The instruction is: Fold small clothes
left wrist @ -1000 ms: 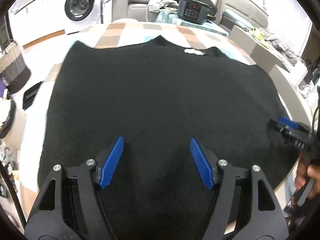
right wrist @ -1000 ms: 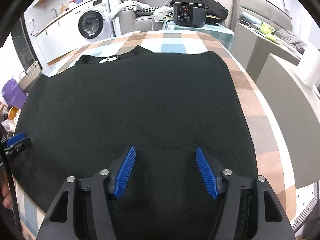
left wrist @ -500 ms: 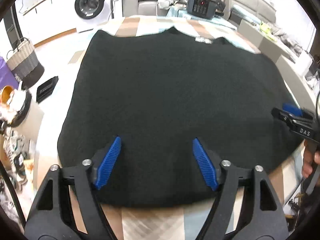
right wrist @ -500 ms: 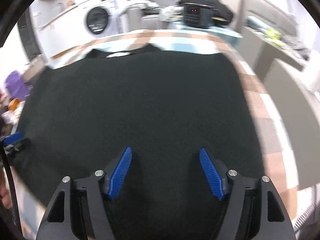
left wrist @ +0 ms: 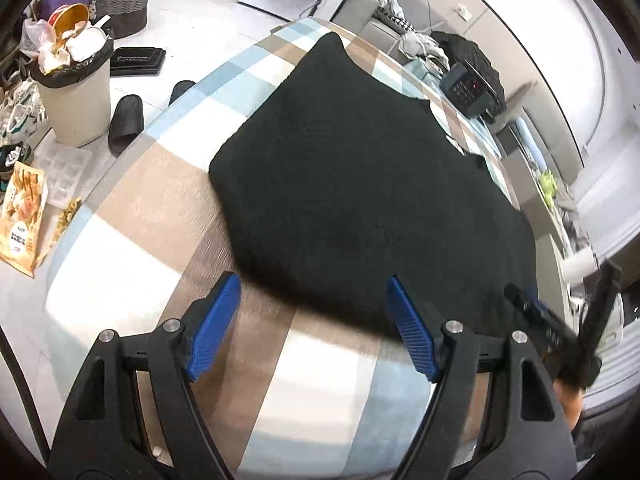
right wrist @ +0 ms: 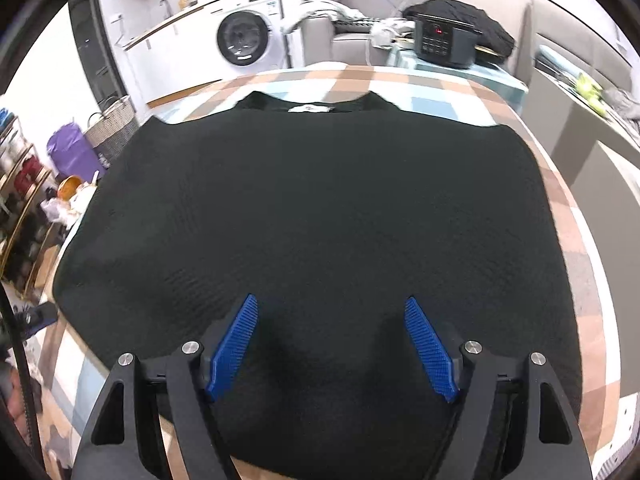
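Observation:
A black knit garment [left wrist: 360, 184] lies flat on the checked tablecloth [left wrist: 160, 208]; in the right wrist view it [right wrist: 320, 216] fills the table, neck and white label at the far edge. My left gripper [left wrist: 312, 304] is open and empty, above the bare cloth just off the garment's near left corner. My right gripper [right wrist: 330, 316] is open and empty, low over the garment's near hem. The right gripper also shows at the right edge of the left wrist view [left wrist: 540, 316].
A full bin [left wrist: 76, 92], slippers [left wrist: 126, 120] and a snack bag [left wrist: 22, 216] are on the floor left of the table. A washing machine [right wrist: 244, 40], a wicker basket [right wrist: 112, 128] and a black cooker [right wrist: 444, 42] stand beyond the far edge.
My left gripper has pulled back and swung left, off the garment to its near left corner. My right gripper has drawn back slightly over the hem. Both stay open.

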Motion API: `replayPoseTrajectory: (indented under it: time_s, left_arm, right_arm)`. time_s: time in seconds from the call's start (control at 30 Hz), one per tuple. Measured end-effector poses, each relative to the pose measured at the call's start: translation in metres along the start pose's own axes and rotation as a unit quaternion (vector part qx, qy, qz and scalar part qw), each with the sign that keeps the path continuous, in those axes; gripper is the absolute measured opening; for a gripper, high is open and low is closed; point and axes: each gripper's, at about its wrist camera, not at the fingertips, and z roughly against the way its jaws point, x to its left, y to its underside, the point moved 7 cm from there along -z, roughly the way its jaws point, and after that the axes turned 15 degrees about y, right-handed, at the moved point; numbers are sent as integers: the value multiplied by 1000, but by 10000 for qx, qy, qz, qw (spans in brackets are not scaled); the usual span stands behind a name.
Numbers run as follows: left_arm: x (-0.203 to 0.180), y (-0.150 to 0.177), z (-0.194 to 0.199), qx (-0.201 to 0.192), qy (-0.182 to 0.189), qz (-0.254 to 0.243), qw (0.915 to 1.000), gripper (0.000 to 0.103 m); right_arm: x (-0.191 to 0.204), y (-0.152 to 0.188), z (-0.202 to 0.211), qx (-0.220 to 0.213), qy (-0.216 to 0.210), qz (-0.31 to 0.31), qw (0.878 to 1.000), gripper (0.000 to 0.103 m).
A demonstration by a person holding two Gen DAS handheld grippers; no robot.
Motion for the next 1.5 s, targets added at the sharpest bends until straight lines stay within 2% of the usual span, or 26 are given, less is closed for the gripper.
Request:
replayPoseTrajectory:
  time_s: [0.13,0.2,0.23,0.27,0.33,0.47,0.57,0.63,0.73,0.87,1.0,1.1,1.17,1.23,1.27,1.3,1.33,1.37,1.4,1.43,1.5]
  left_arm:
    - [-1,-22,-15,-347,-311,13,9989,73]
    - [-4,-32,-24,-523,-554,12,9971,69]
    - [-6,-36,-30,-609,-653,-36,9960,54]
    - [-7,-38,-35,-634,-730,-90,9953,31]
    - [-12,-43,-44,-601,-589,-110,9964,15]
    - [-26,-51,-33,-926,-418,-288,9944,13]
    - [-36,-54,-27,-978,-408,-563,9928,13]
    - [-38,-55,-25,-959,-385,-575,9930,13]
    - [-43,-58,-17,-976,-384,-670,9922,13]
    - [-73,-69,-13,-1048,-443,-1248,9856,12]
    - [-146,-78,-24,-1043,-200,-2214,9694,12]
    - [-216,-64,-45,-813,346,-2931,9520,11]
    - [-264,-40,-65,-427,856,-3272,9401,11]
    - [-298,-6,-89,172,1355,-3510,9264,12]
    - [-309,13,-103,598,1607,-3580,9178,14]
    - [-314,26,-111,893,1796,-3540,9135,15]
    - [-316,42,-119,1256,2075,-3431,9075,23]
    - [-316,51,-122,1477,2250,-3336,9035,35]
    - [-313,60,-124,1709,2349,-3196,9019,42]
    - [-310,63,-122,1749,2369,-3127,9030,50]
    - [-301,63,-110,1647,2458,-3018,9063,55]
  right_arm:
    - [17,-2,8,-151,-120,196,9996,78]
    - [26,-3,14,-248,-153,287,9992,78]
    - [29,-4,16,-296,-160,311,9989,78]
    - [33,-4,18,-327,-168,348,9987,78]
    - [41,-4,22,-370,-197,401,9983,78]
    - [63,-4,24,-366,-337,529,9974,78]
    - [82,-5,24,-376,-544,603,9960,78]
    - [99,-5,23,-352,-724,741,9940,78]
    - [108,-1,19,-286,-716,877,9932,78]
    - [83,-2,23,-329,-574,633,9958,78]
    - [37,0,27,-319,-266,80,9991,78]
    - [-7,5,33,-306,19,-431,9986,78]
    - [-39,10,39,-340,274,-772,9961,78]
    - [-63,15,44,-368,503,-1013,9929,78]
    - [-77,18,45,-348,635,-1153,9907,78]
    - [-91,22,47,-324,755,-1299,9881,78]
    - [-102,25,48,-305,835,-1408,9860,78]
    - [-113,28,48,-269,921,-1515,9838,78]
    - [-122,32,49,-233,999,-1618,9815,78]
    - [-130,35,51,-227,1039,-1693,9798,78]
    - [-143,40,55,-216,1059,-1810,9775,78]
